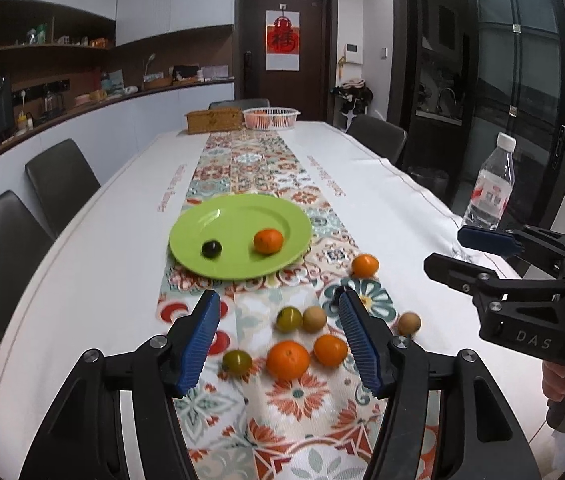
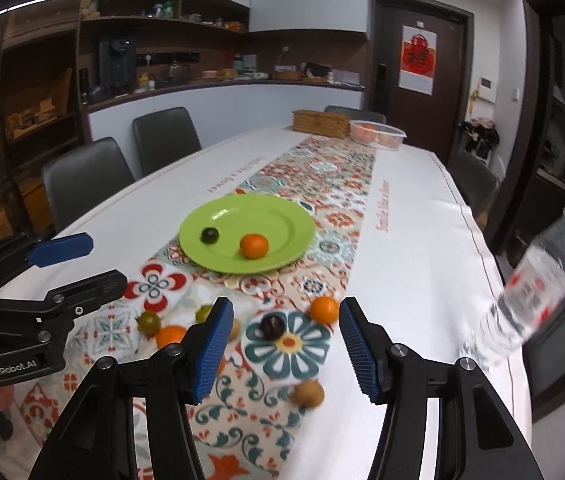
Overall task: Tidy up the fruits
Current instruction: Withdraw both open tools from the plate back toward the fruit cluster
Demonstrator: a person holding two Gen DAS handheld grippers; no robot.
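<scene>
A green plate (image 1: 242,216) (image 2: 258,212) lies on the patterned runner and holds one orange (image 1: 268,241) (image 2: 254,245) and a dark round fruit (image 1: 211,249) (image 2: 210,235). Loose fruit lies nearer on the runner: oranges (image 1: 288,360), greenish fruits (image 1: 288,319), brown ones (image 1: 409,323) and another dark fruit (image 2: 272,327). My left gripper (image 1: 280,340) hovers open above this scatter, touching none of it. My right gripper (image 2: 286,344) is open too, over the dark fruit and an orange (image 2: 324,310). Each gripper shows at the side of the other's view.
A clear water bottle (image 1: 490,188) (image 2: 530,292) stands near the table's right edge. At the far end are a wicker box (image 1: 213,119) and a white basket of oranges (image 1: 270,117). Dark chairs (image 1: 60,178) line the left side.
</scene>
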